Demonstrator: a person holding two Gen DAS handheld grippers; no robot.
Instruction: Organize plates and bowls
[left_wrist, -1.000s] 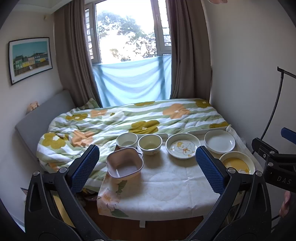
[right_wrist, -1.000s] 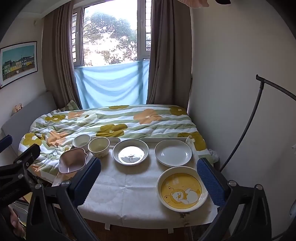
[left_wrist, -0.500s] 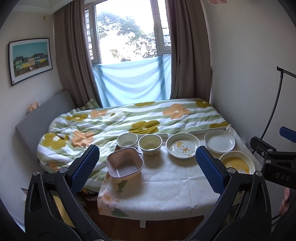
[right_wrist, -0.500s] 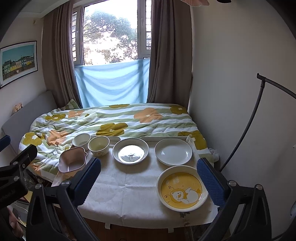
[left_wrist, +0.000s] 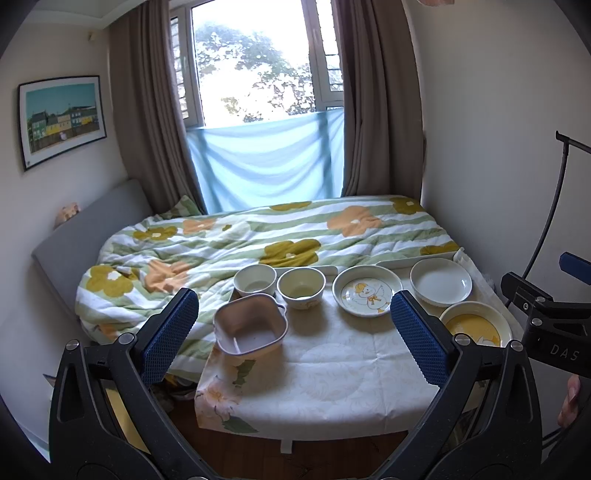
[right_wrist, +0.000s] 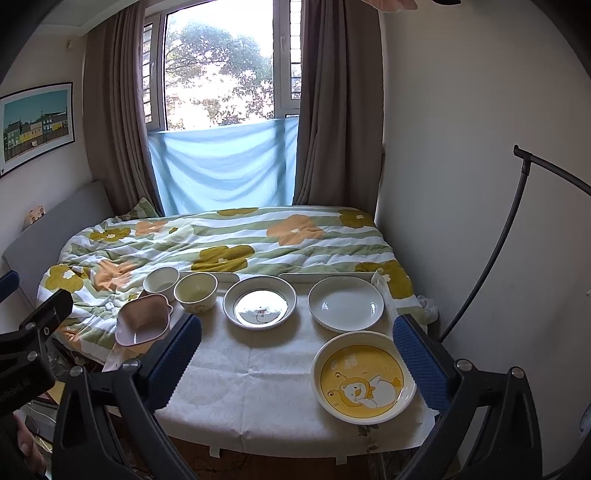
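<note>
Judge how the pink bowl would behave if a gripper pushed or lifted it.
The pink bowl sits at the table's corner, so a sideways push could slide it off. Its matte, squarish walls with small ear handles look like light plastic, probably easy to pinch by the rim. Empty, it may tip if lifted from one side.

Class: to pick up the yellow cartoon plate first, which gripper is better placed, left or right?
Probably right. The yellow plate lies just ahead of the open right gripper, near its right finger; from the open left gripper it sits far off to the right.
</note>
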